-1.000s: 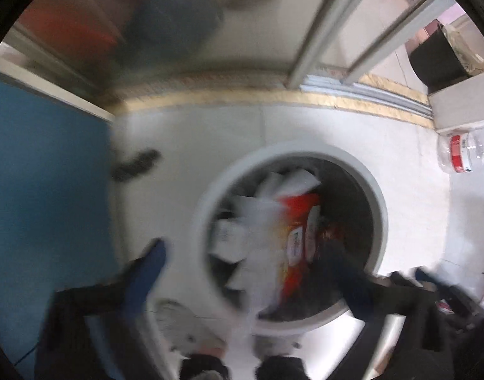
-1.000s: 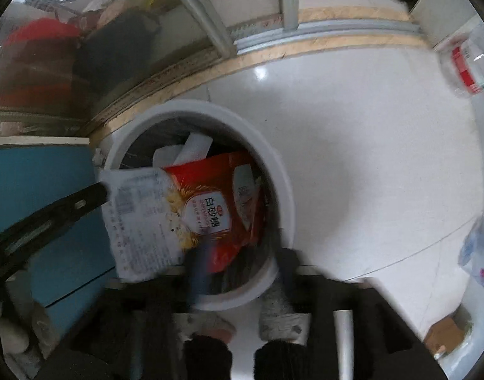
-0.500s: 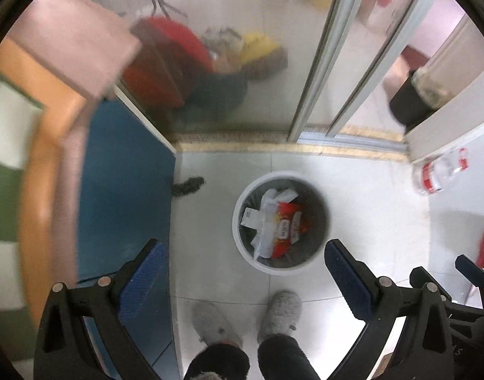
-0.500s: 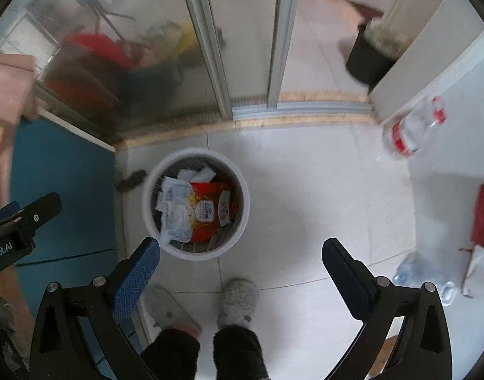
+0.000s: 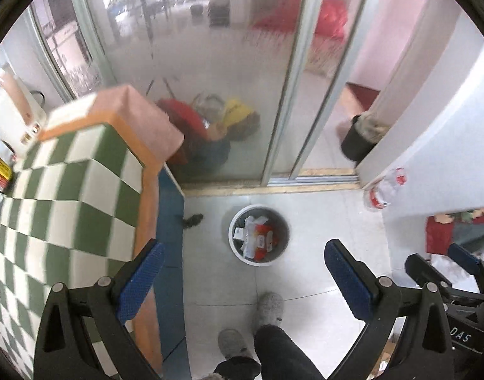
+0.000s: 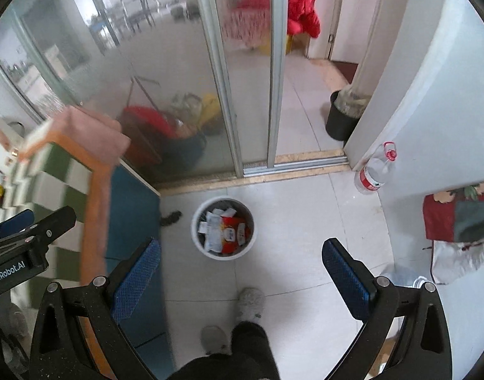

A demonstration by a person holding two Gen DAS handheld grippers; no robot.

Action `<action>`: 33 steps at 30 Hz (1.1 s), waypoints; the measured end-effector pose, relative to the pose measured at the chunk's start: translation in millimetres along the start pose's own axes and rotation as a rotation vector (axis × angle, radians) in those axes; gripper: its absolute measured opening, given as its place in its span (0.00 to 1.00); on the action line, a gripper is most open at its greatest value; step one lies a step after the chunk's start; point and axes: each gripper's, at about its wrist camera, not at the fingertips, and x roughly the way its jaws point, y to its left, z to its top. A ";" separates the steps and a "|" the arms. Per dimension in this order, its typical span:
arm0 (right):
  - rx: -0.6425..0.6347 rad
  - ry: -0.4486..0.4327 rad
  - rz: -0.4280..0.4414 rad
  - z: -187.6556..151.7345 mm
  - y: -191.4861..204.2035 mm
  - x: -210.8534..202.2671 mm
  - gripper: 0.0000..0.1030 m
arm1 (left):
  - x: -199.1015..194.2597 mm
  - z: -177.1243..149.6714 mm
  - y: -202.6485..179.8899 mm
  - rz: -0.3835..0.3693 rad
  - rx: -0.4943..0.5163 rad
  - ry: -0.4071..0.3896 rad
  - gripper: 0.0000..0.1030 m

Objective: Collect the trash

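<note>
1. Both tools are hanging high over the floor, looking down on a white bin (image 5: 258, 235) on the pale tiles.
2. The left tool (image 5: 242, 280) is gaping wide, blue pads (image 5: 140, 280) well apart, nothing between them.
3. The right tool (image 6: 240, 277) is doing the same, fingers spread wide and gripping nothing.
4. The trash (image 6: 224, 233) is sitting inside the bin: a red packet and white wrappers, piled together (labels too small to read).
5. Grey slippers (image 5: 270, 308) are standing just below the bin, dark trousers above them.
6. A checked tabletop (image 5: 61, 196) is filling the left side, green and white with an orange border, and a blue cabinet (image 6: 131, 221) is running beside the bin.
7. A clear bottle (image 6: 373, 171) with a red label is leaning against the white wall, well right of the bin.
8. A dark scrap (image 6: 169, 218) is lying on the floor between the cabinet and the bin.
9. Glass doors (image 6: 166, 72) are standing beyond the bin, with red and yellow shapes blurred behind them.
</note>
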 end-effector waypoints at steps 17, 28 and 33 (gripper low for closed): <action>-0.024 -0.115 0.161 -46.2 8.2 -221.0 1.00 | -188.2 -45.1 5.3 -0.164 -0.025 -0.099 1.00; -0.070 -0.097 0.247 -54.0 -3.7 -245.2 1.00 | -217.7 -66.4 -0.2 -0.186 -0.064 -0.135 1.00; -0.086 -0.087 0.268 -55.5 -8.4 -244.7 1.00 | -220.7 -73.3 -2.2 -0.186 -0.074 -0.117 1.00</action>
